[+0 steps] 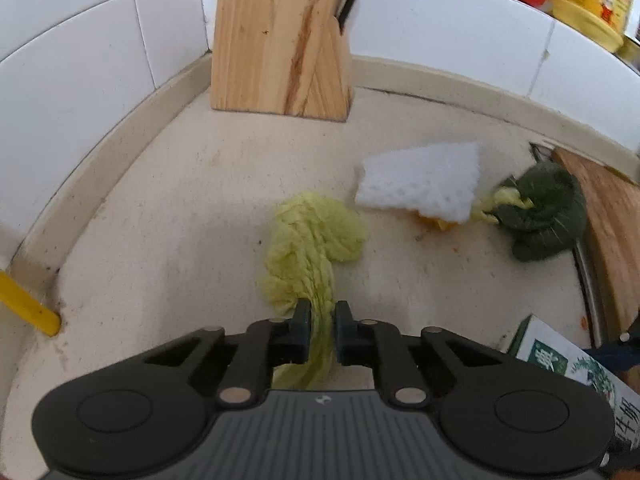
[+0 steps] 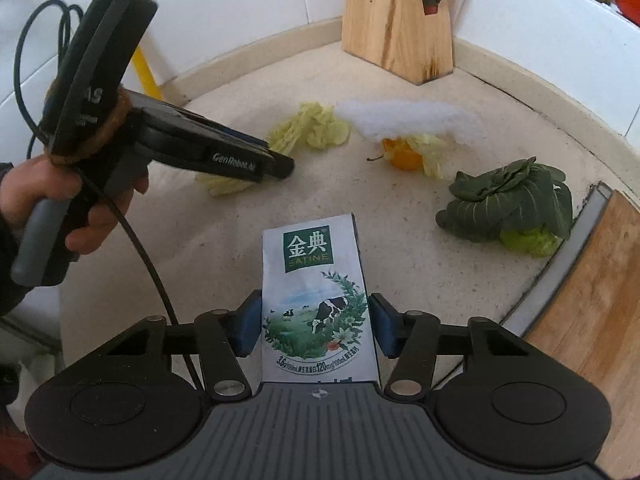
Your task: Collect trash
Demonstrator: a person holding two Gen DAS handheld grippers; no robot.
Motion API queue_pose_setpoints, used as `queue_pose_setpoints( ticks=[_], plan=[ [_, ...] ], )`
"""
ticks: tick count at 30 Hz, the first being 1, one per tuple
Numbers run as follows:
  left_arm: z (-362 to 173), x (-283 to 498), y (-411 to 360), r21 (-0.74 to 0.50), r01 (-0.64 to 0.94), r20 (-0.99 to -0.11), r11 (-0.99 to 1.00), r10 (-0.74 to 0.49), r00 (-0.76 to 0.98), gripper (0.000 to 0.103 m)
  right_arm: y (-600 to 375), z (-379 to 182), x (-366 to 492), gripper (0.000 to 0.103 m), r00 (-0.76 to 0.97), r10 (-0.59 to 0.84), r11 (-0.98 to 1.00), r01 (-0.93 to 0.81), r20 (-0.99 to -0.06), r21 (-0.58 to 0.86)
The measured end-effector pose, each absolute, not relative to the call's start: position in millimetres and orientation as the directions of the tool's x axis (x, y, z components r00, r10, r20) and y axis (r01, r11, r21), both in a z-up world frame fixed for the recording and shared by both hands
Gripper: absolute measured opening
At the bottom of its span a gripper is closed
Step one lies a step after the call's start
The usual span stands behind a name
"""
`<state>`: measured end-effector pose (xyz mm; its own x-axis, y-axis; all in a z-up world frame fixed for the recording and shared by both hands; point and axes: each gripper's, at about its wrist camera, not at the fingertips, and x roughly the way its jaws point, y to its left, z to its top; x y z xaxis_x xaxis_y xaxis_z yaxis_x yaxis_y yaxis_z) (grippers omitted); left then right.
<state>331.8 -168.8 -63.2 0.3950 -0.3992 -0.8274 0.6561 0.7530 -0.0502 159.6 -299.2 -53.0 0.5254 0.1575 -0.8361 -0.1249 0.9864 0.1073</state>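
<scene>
cabbage leaf [image 1: 316, 236] pale yellow-green | carton [image 2: 316, 300] white, cow print | sponge [image 1: 420, 184] seemingly white

Each camera sits on its gripper and looks steeply down along the fingers at the counter [image 1: 168, 208] from close by. The left view faces the tiled corner and the knife block [image 1: 280, 40]; the right view looks from further back and takes in the left gripper [image 2: 280, 168]. Both share the block, the yellow leaf [image 1: 316, 236] and the white sponge [image 1: 424, 184].

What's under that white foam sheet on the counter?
Under the foam sheet, an orange fruit with pale husk pokes out at its near edge. Anything further beneath is covered.
</scene>
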Motion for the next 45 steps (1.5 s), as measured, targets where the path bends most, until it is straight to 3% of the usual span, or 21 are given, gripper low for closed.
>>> queue_pose_setpoints(
  ticks=[7,10,11,13,16,25,31,34,37,38,39,45],
  plan=[
    [-50.9,298.6,-128.1,-0.034,0.660,-0.840,0.750,-0.380,0.388,0.008,-295.3,-45.9,135.8,0.060,0.540,0.216,0.976,-0.109,-0.813,0.187],
    [-50.5,294.3,-121.0,-0.010,0.652,-0.838,0.758,-0.362,0.408,0.028,-290.8,-47.5,132.6,0.061,0.538,0.224,0.974,-0.108,-0.813,0.198],
    [-50.5,294.5,-119.9,-0.003,0.643,-0.834,0.766,-0.357,0.421,0.039,-289.8,-48.3,132.4,0.063,0.541,0.220,0.975,-0.105,-0.812,0.195],
    [-49.4,295.7,-120.3,0.002,0.622,-0.819,0.783,-0.356,0.451,0.045,-288.1,-48.2,133.6,0.079,0.546,0.213,0.977,-0.106,-0.811,0.185],
    [-51.8,299.2,-127.4,0.000,0.613,-0.804,0.790,-0.364,0.470,0.055,-285.5,-43.4,133.1,0.085,0.574,0.183,0.983,-0.108,-0.798,0.148],
    [-67.3,300.0,-148.6,0.061,0.616,-0.818,0.785,-0.314,0.481,0.058,-283.5,-48.5,131.0,0.085,0.580,0.187,0.982,-0.113,-0.793,0.149],
    [-67.1,301.5,-148.2,0.054,0.597,-0.826,0.800,-0.301,0.478,0.059,-279.7,-56.7,131.0,0.066,0.570,0.183,0.983,-0.118,-0.801,0.141],
    [-68.0,305.0,-144.5,0.009,0.574,-0.830,0.819,-0.314,0.461,0.056,-280.4,-59.1,131.0,0.065,0.563,0.189,0.982,-0.108,-0.805,0.155],
    [-65.7,302.6,-140.3,-0.031,0.556,-0.830,0.831,-0.331,0.448,0.030,-279.9,-59.1,132.0,0.065,0.565,0.190,0.982,-0.107,-0.803,0.157],
    [-64.4,300.1,-140.1,-0.038,0.551,-0.833,0.833,-0.331,0.444,0.014,-280.0,-58.9,132.2,0.064,0.566,0.192,0.981,-0.106,-0.802,0.160],
    [-63.4,298.1,-139.2,-0.043,0.546,-0.837,0.837,-0.328,0.437,0.009,-280.6,-58.5,131.7,0.063,0.568,0.195,0.981,-0.104,-0.800,0.165],
    [-57.7,282.3,-128.3,-0.059,0.519,-0.839,0.853,-0.324,0.437,0.004,-291.1,-52.2,129.1,0.060,0.580,0.244,0.968,-0.100,-0.777,0.230]
  ],
)
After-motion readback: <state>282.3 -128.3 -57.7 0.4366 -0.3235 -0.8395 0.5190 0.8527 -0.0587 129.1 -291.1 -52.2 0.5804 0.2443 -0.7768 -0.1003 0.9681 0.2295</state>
